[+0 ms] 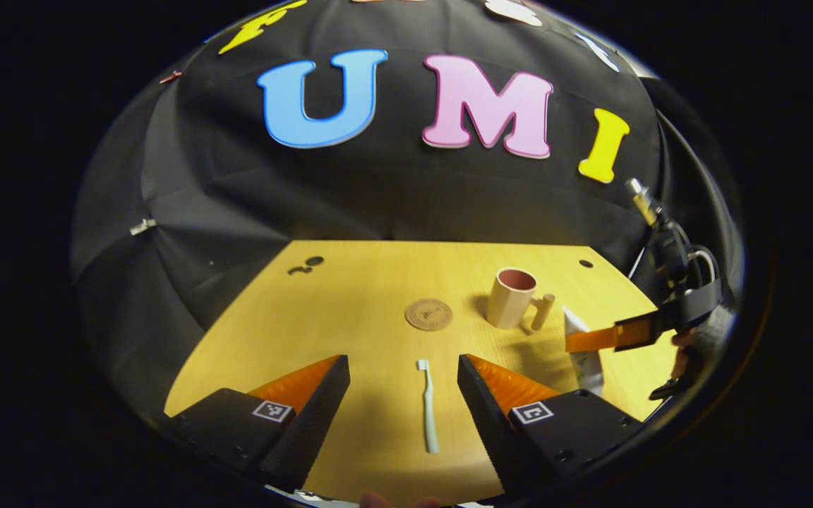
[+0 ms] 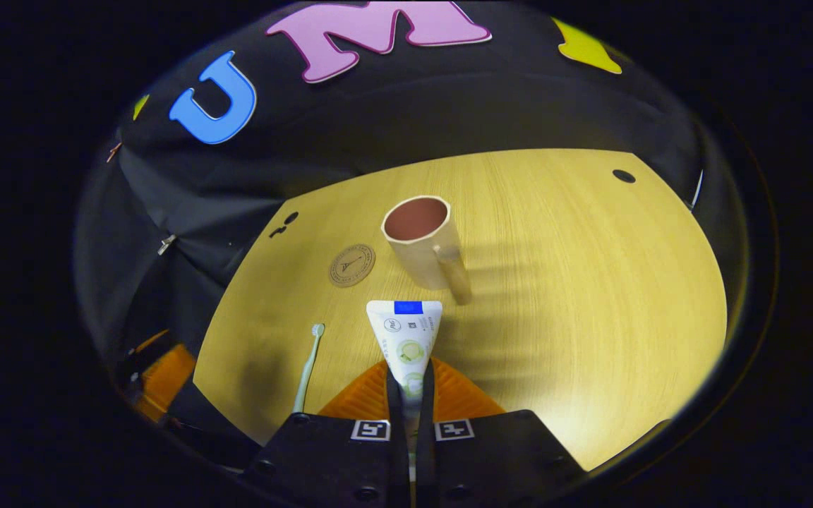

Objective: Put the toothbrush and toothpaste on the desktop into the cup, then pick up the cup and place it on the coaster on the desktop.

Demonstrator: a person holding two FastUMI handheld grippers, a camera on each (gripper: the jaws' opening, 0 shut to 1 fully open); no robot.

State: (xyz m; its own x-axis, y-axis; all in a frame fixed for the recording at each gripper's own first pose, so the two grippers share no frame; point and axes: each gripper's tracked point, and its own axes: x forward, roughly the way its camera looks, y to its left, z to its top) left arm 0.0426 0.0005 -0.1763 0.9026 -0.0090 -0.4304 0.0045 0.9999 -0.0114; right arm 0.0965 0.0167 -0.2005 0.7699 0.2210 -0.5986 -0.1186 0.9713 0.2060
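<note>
Right hand-held gripper [image 2: 407, 384] clamps the toothpaste tube [image 2: 406, 339], long axis pointing ahead toward the cup [image 2: 422, 240] on the table [image 2: 590, 282]; left hand-held gripper [image 1: 403, 377] gapes wide astride the toothbrush [image 1: 429, 406], lying lengthwise.

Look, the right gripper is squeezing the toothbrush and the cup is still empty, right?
Not quite. The right gripper is squeezing the toothpaste, not the toothbrush, which lies on the table; the right gripper view shows this. The cup is indeed empty.
</note>
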